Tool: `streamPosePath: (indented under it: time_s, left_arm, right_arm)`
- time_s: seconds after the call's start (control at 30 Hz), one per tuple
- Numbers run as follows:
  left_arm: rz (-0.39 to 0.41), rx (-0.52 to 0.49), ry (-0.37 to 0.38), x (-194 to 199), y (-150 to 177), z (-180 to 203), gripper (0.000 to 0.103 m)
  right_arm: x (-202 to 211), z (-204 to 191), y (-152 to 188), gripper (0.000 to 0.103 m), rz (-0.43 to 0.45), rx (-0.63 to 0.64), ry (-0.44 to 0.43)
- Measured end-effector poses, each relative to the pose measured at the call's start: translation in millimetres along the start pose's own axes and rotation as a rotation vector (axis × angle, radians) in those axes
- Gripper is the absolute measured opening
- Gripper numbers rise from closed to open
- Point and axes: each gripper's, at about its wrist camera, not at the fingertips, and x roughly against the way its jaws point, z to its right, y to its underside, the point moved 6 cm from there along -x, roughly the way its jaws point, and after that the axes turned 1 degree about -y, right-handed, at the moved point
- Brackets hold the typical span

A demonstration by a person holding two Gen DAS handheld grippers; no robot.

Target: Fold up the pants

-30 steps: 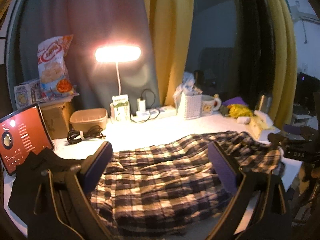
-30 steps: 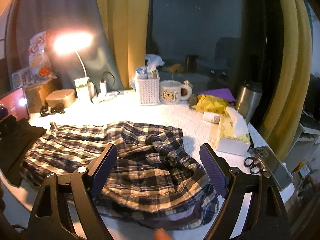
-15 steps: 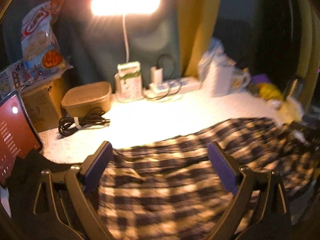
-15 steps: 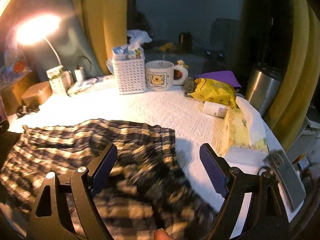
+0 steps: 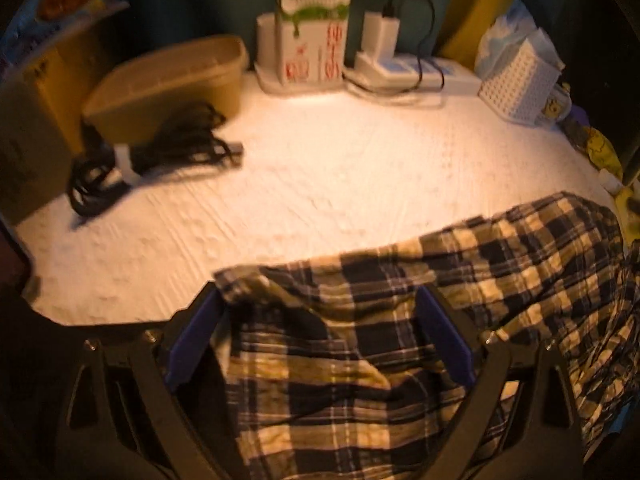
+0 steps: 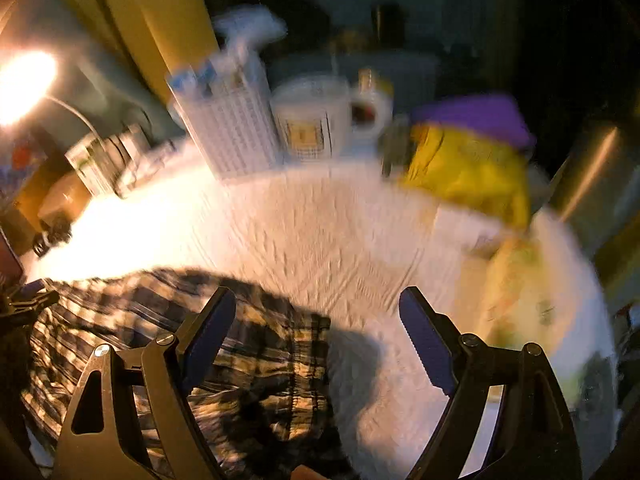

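Observation:
The plaid pants [image 5: 400,320] lie crumpled on the white table cover [image 5: 320,184]. In the left wrist view my left gripper [image 5: 320,316] is open, low over the pants' far left corner, with cloth lying between its two blue pads. In the blurred right wrist view the pants [image 6: 248,344] fill the lower left, and my right gripper [image 6: 316,324] is open, straddling their right edge: its left pad is over the cloth, its right pad over bare table cover [image 6: 360,240]. Neither gripper holds anything.
Along the back stand a tan tub [image 5: 168,80], a coiled black cable [image 5: 160,156], a carton [image 5: 312,32], a power strip [image 5: 412,72], a white basket [image 6: 228,128], a mug [image 6: 316,120] and a yellow bag [image 6: 468,168]. A steel flask [image 6: 588,168] stands right.
Both grippers have dropped forward and down towards the table. The left one came down onto the pants' left corner, the right one onto their right edge. Both stayed open.

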Motion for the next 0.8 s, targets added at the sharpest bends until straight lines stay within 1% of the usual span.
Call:
streamPosePath:
  time_s: [0.03,0.1,0.17,0.23,0.27,0.3,0.33,0.4,0.43,0.47,0.5,0.57,0.67,0.8]
  left_arm:
    - [-0.011,-0.001,0.002,-3.3,2.4,0.7,0.097]
    - [-0.001,-0.022,-0.008,-5.0,3.6,2.1,0.097]
    - [0.005,-0.040,-0.002,-5.0,4.4,4.4,0.096]
    - [0.017,-0.053,0.008,-5.7,3.6,8.1,0.095]
    - [0.022,-0.070,-0.002,-5.0,3.4,10.8,0.085]
    - [0.029,-0.091,-0.019,-3.6,3.3,14.8,0.070]
    - [0.033,-0.100,-0.011,-2.0,3.2,17.7,0.063]
    - [0.033,-0.111,0.009,3.5,4.9,22.2,0.031]
    - [0.029,-0.111,0.026,5.1,5.1,23.9,0.027]
    - [0.026,-0.108,0.048,7.7,5.0,26.1,0.016]
    - [0.033,-0.101,0.070,12.1,3.4,27.7,0.014]
    - [0.067,-0.087,0.078,21.6,-5.2,27.7,0.012]
    - [0.122,-0.066,0.099,36.4,-25.8,24.5,0.011]
    - [0.185,-0.088,0.091,50.0,-53.6,26.9,0.010]
  right_arm:
    - [-7.7,-2.7,4.2,0.081,-0.023,0.008,-0.007]
    - [-18.4,-12.6,13.1,0.077,-0.053,0.050,-0.016]
    - [-23.1,-21.5,18.0,0.068,-0.056,0.085,-0.029]
    - [-29.9,-24.6,21.7,0.050,-0.063,0.099,-0.008]
    - [-30.2,-24.1,22.6,0.047,-0.045,0.115,0.017]
    - [-30.4,-24.7,23.3,0.040,-0.039,0.125,0.033]
    - [-30.1,-25.2,23.7,0.030,-0.036,0.135,0.036]
    - [-28.3,-28.5,24.9,0.028,-0.029,0.161,0.019]
    - [-26.2,-30.6,25.3,0.027,-0.017,0.181,0.025]
    - [-21.7,-31.7,24.7,0.026,0.005,0.201,0.036]
    - [-16.4,-33.1,22.5,0.025,0.028,0.218,0.047]
    - [-7.2,-33.4,16.3,0.025,0.071,0.232,0.061]
    - [5.1,-29.6,-3.4,0.024,0.134,0.231,0.074]
    - [10.9,-28.3,-34.8,0.024,0.201,0.221,0.085]
